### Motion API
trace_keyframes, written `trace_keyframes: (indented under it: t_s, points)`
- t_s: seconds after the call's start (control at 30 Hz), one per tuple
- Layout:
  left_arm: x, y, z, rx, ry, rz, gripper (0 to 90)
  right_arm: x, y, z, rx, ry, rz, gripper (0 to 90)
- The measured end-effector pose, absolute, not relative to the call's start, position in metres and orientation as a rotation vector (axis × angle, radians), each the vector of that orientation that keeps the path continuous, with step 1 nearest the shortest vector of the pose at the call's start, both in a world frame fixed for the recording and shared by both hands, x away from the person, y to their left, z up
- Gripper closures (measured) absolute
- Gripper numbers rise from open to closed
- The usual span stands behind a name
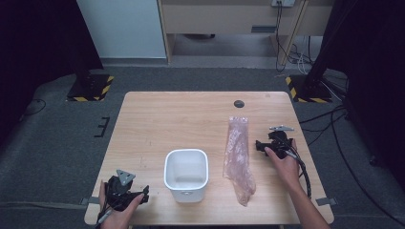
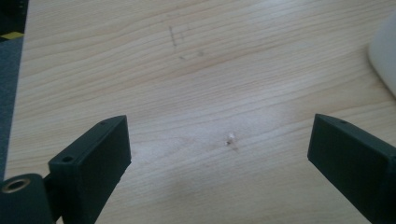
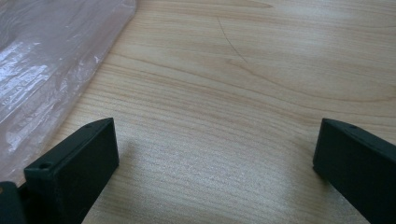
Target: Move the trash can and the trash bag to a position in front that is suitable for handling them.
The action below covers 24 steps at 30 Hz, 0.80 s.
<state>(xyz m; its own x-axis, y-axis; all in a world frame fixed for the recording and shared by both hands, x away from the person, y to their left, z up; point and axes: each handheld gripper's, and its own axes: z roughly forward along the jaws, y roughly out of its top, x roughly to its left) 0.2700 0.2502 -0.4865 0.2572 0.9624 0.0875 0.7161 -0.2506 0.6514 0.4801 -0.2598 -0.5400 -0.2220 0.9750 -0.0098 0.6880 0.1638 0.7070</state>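
Observation:
A white square bin (image 1: 186, 174) stands upright near the front middle of the wooden table (image 1: 191, 119). A long clear pinkish plastic bag (image 1: 239, 152) lies flat to its right, and its edge (image 3: 42, 70) fills the upper left of the right gripper view. My left gripper (image 1: 143, 194) rests low at the table's front left corner, left of the bin, jaws wide apart over bare wood (image 2: 219, 140); the bin's rim (image 2: 385, 51) shows at that view's right edge. My right gripper (image 1: 260, 145) sits just right of the bag, open, nothing between its jaws (image 3: 219, 154).
A dark round grommet (image 1: 239, 103) is set in the table near its far edge. Cables (image 1: 305, 176) trail from the right gripper off the table's right side. Stand bases with yellow-black tape (image 1: 90, 88) sit on the floor beyond the far corners.

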Motion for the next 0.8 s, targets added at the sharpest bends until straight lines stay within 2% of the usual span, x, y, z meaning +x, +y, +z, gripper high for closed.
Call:
trace_keyframes:
  t_s: [0.13, 0.6, 0.8]
  points:
    - [0.265, 0.246, -0.483, 2.083, 1.486, 0.652, 6.1, 0.480, -0.261, -0.540, 1.566, 1.982, 0.817, 0.3]
    - [0.253, 0.211, -0.475, 2.135, 1.158, 0.595, 4.2, 0.477, -0.263, -0.540, 1.560, 1.997, 0.822, 0.6]
    - [0.247, 0.192, -0.468, 2.098, 1.029, 0.568, 4.2, 0.473, -0.267, -0.540, 1.548, 1.995, 0.816, 0.5]
